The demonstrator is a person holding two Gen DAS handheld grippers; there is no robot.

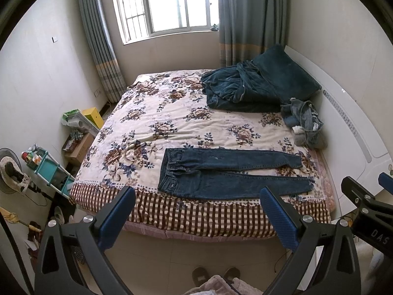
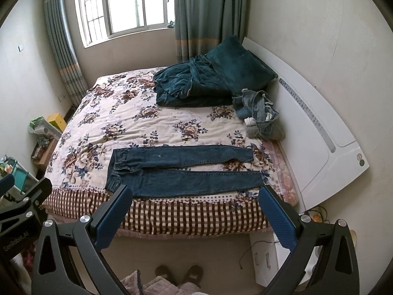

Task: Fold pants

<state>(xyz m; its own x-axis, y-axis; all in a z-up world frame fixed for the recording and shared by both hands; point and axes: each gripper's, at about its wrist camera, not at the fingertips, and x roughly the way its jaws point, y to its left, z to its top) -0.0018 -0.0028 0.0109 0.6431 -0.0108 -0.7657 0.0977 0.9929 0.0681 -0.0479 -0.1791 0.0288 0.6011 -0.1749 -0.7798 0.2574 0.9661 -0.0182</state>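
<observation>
Dark blue jeans (image 1: 228, 174) lie flat near the front edge of the bed, waist to the left, both legs stretched to the right and slightly apart; they also show in the right wrist view (image 2: 181, 169). My left gripper (image 1: 196, 204) is open and empty, held above the floor short of the bed's front edge. My right gripper (image 2: 195, 202) is open and empty, likewise in front of the bed. The right gripper also shows at the right edge of the left wrist view (image 1: 366, 194).
The bed (image 1: 157, 120) has a floral cover with a checked border. A dark green blanket and pillow (image 1: 255, 86) and a crumpled pile of denim clothes (image 1: 304, 123) lie at the far right by the white headboard (image 1: 351, 127). Boxes and a teal shelf (image 1: 49, 169) stand left.
</observation>
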